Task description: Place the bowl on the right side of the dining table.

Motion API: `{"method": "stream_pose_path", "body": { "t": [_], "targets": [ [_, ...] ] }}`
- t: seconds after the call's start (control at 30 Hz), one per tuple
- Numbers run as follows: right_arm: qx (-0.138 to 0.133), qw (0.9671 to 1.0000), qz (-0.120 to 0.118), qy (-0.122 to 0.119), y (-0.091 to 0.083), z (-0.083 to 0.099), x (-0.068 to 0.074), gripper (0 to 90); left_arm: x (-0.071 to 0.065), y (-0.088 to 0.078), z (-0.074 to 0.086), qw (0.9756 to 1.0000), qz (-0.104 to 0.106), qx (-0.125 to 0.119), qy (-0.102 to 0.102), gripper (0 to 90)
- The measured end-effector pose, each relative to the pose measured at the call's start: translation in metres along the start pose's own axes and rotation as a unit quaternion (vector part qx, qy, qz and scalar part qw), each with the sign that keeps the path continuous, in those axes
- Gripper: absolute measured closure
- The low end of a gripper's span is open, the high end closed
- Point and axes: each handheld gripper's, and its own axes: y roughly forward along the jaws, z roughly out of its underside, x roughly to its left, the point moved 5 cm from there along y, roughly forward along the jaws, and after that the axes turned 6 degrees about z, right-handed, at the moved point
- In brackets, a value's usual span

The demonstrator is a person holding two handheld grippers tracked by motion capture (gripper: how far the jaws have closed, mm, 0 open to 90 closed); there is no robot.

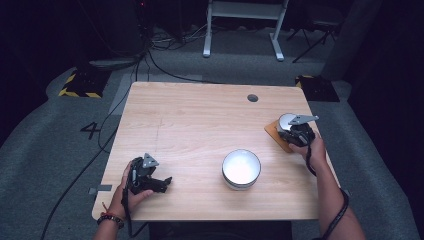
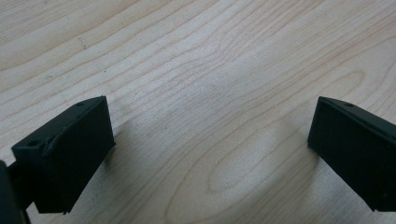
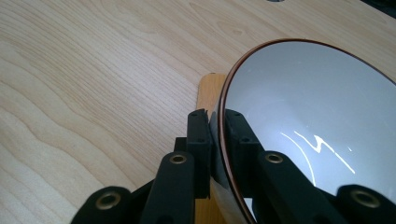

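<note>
The right gripper (image 3: 215, 140) has its jaws pinched tight on the rim of a small grey bowl (image 3: 308, 107), one jaw outside the wall and one inside. In the high view this bowl (image 1: 286, 120) sits at about three o'clock on the table (image 1: 190, 120), resting on a thin orange-brown mat (image 1: 274, 134) near the right edge. The left gripper (image 2: 210, 154) rests at about eight o'clock with its jaws wide apart and nothing between them, only bare wood below.

The step in hand looks like lifting the small bowl off the mat. To do it well, I would raise it straight up and keep it level, since a one-sided grip on a thin rim lets a bowl swing or slip (the glossy inside suggests a slick glaze). The mat may cling or slide, so a slow start helps. A larger white bowl (image 1: 241, 169) stands at about five o'clock, well apart from both grippers, and may be where the small one goes.

The small bowl is round, smooth and shiny inside, with a thin reddish-brown line along its lip. The mat is flat, with a rounded corner. The table is pale wood with wavy grain and a dark round hole (image 1: 252, 98) near one o'clock.
</note>
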Motion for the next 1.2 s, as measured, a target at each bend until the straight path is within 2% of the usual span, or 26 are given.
{"method": "stream_pose_path", "body": {
  "t": [0.07,0.17,0.23,0.7,1.03,1.2],
  "targets": [
    [0.0,1.0,-0.002,0.01,0.001,0.001,0.002,82.2,0.0,0.0,0.0,1.0,0.0,0.0,0.0,0.4],
    [0.004,1.0,-0.003,-0.001,0.003,0.004,0.0,82.3,0.0,0.0,0.0,1.0,0.0,0.0,0.0,0.4],
    [0.002,0.9999,-0.01,0.013,0.002,0.004,0.001,82.3,0.0,0.0,0.0,1.0,0.0,0.0,0.0,0.3],
    [0.002,0.9995,-0.017,0.026,0.003,0.006,-0.003,79.4,0.0,0.0,0.0,1.0,0.0,0.0,0.0,0.3],
    [-0.005,0.9992,-0.017,0.035,0.001,0.008,-0.007,72.6,0.0,0.0,0.0,1.0,0.0,0.0,0.0,0.3],
    [-0.007,0.9987,-0.017,0.047,-0.001,0.01,-0.009,65.8,0.0,0.0,0.0,1.0,0.0,0.0,0.0,0.3]
  ]
}}
